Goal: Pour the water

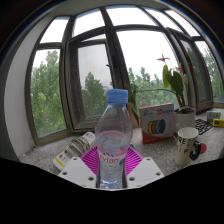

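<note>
A clear plastic water bottle with a blue cap and a pink label stands upright between my fingers. My gripper is shut on the bottle, with the magenta pads pressed against its lower body on both sides. A white patterned cup stands on the counter to the right, beyond the fingers and apart from the bottle.
A colourful box sits behind the bottle to the right, with a potted plant at the window. A flat packet lies on the counter to the left. Large windows run along the back.
</note>
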Demonstrator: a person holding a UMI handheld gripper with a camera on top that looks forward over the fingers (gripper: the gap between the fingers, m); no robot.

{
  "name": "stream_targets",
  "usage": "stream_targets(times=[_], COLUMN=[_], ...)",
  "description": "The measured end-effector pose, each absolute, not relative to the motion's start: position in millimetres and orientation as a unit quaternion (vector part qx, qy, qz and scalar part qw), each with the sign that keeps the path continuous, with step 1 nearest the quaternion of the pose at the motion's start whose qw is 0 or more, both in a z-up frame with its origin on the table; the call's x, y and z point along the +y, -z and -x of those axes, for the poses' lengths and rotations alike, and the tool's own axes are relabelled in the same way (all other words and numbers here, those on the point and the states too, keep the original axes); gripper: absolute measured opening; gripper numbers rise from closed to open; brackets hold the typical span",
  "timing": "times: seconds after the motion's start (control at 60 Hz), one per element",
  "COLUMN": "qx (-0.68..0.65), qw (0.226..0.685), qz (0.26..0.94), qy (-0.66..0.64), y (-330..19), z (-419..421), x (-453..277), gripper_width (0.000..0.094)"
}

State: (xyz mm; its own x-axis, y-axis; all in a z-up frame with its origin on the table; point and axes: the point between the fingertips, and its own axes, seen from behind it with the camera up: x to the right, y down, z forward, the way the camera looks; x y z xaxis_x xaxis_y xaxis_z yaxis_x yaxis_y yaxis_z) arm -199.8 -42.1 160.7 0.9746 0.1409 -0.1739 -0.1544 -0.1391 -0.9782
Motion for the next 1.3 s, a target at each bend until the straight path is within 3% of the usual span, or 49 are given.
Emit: stream_targets(times=[0.083, 0.15, 0.217, 0.333, 0.55, 0.683, 0.817, 1.017, 1.1, 1.183, 1.3], qx=[0.042, 0.088, 0.145, 0.247, 0.397, 0.46, 0.473, 0.461, 0.442, 0.391, 0.271], qw=[0.666, 0.649, 0.61, 0.509, 0.337, 0.267, 0.232, 0.239, 0.261, 0.326, 0.474], qz=[0.707, 0.671, 0.627, 0.524, 0.371, 0.303, 0.307, 0.322, 0.346, 0.4, 0.477], qy=[-0.233, -0.347, -0.462, -0.636, -0.769, -0.791, -0.793, -0.792, -0.785, -0.762, -0.689], y=[-217.7, -254.2, -289.9, -321.9, -323.0, -309.4, -297.9, -300.9, -309.0, -327.0, -381.1], z=[206.0, 203.4, 200.1, 162.5, 101.0, 68.9, 71.3, 62.7, 59.1, 59.9, 48.6], x=[-43.6, -45.1, -49.0, -42.6, -18.1, -16.6, -5.3, -7.5, -7.8, -12.5, -18.8], gripper_width=[0.0291, 0.0291, 0.0291, 0.029, 0.0289, 0.029, 0.0288, 0.029, 0.029, 0.029, 0.0292])
